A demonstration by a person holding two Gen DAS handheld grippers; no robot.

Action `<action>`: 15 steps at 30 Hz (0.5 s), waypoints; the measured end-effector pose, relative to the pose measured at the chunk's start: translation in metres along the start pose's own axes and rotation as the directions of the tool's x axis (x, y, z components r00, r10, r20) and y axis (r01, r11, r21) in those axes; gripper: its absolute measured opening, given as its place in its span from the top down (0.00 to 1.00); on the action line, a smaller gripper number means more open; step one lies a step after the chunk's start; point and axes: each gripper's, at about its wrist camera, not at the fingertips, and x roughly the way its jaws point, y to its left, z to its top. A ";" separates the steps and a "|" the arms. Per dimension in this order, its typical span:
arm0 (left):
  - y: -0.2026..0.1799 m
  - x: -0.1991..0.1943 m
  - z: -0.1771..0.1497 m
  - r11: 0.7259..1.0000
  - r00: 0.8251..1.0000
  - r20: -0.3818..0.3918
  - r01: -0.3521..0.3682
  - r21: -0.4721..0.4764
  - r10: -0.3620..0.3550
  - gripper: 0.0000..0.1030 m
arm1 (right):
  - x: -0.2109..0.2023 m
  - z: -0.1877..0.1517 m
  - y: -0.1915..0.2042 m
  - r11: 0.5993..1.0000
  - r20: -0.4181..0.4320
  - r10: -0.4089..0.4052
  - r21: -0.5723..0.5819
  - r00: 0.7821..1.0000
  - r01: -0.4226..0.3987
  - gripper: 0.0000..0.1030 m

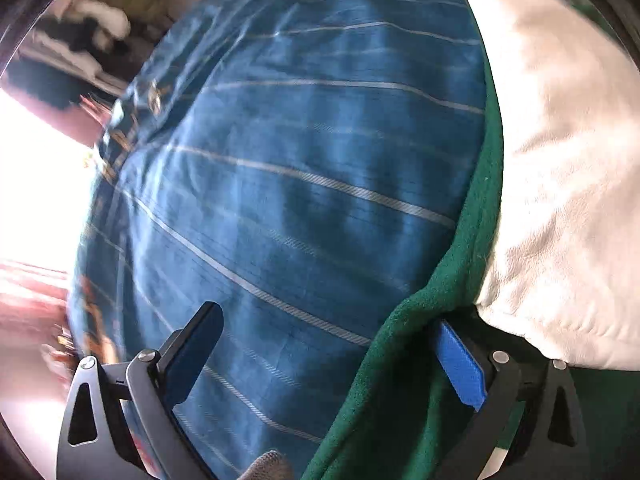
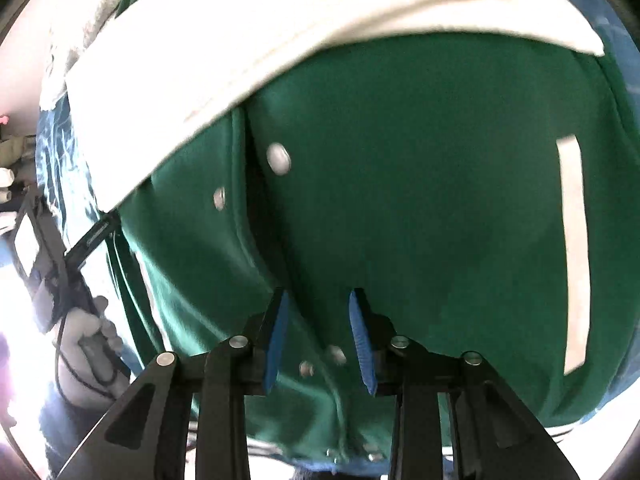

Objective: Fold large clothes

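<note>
The left tool (image 1: pixel 324 360) stands wide open, its dark finger over the blue striped bedcover (image 1: pixel 280 160) and its blue-padded finger tucked behind the edge of the green jacket (image 1: pixel 400 380), so that the jacket's side edge lies between the fingers but is not pinched. The right tool (image 2: pixel 320 344) is partly open, its two blue pads apart over the jacket's front placket (image 2: pixel 248 240), near the lower snaps (image 2: pixel 306 368); it grips nothing that I can see. The jacket (image 2: pixel 400 200) lies spread on the bedcover with a white sleeve (image 2: pixel 240 40) folded across its upper part and a white pocket strip (image 2: pixel 574 256) toward its right side. In the right wrist view the person's gloved left hand (image 2: pixel 86 336) holds the other tool at the jacket's left edge. The risks from here, as I judge them: the left tool may close on bedcover along with jacket, since both fabrics sit between its fingers, and a lift would then drag the cover and spoil the fold. It could equally catch only a thin lip of the thick green cloth, which would slip out under the garment's weight. The right tool, closing over the placket, may bite on a snap rather than cloth and hold poorly, or take only the top layer so the front panels separate. The sleeve lies loose and could slide off if the body is pulled unevenly. Both views are somewhat blurred, so contact is uncertain.
</note>
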 end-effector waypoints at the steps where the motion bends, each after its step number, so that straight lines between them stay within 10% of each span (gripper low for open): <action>1: 0.002 -0.002 -0.003 1.000 1.000 0.013 0.004 0.006 -0.004 0.00 | 0.002 0.006 0.000 0.999 0.014 0.036 0.005 0.999 -0.036 0.66; 4: 0.008 -0.006 -0.009 0.999 0.999 0.044 0.000 0.032 -0.001 0.00 | 0.020 0.027 -0.001 0.995 0.006 0.095 0.024 0.995 -0.095 0.59; 6: 0.016 -0.002 -0.012 1.000 0.999 0.050 0.017 0.022 -0.018 0.00 | 0.022 0.039 -0.006 0.999 0.034 0.031 0.039 0.999 -0.032 0.93; 15: 0.017 -0.004 -0.005 0.998 0.998 0.041 0.041 0.049 -0.043 0.00 | 0.025 0.045 -0.012 0.989 0.020 -0.138 0.058 0.990 0.137 0.93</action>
